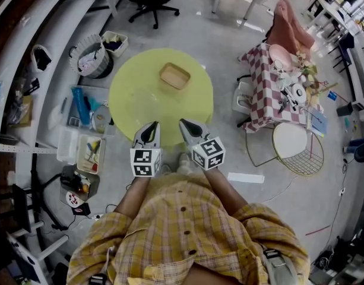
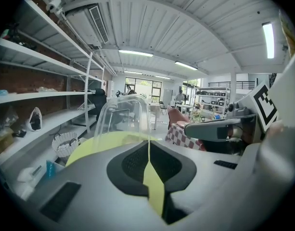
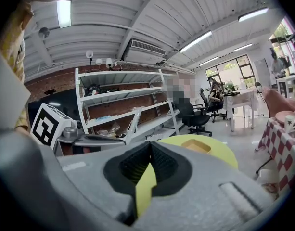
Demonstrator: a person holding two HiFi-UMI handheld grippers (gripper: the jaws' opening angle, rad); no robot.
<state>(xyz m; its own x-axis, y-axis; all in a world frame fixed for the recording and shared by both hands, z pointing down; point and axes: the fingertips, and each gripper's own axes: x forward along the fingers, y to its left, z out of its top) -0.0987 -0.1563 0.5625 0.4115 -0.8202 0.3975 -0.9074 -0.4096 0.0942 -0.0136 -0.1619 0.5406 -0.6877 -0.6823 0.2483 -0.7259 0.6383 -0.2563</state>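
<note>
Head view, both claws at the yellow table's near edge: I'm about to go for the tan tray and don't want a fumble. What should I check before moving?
1. Empty left claw: ok, jaws together, nothing between them.
2. Empty right claw: ok, jaws together, nothing held.
3. Jaws apart, ready to grasp: not ok, both are shut.
4. Sight of the tan tray: ok, it lies on the yellow table, apart from both claws.
5. Tray contents: cannot tell.

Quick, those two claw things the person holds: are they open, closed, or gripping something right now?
Left gripper: closed, jaws together, nothing between them.
Right gripper: closed, jaws together, holding nothing.
</note>
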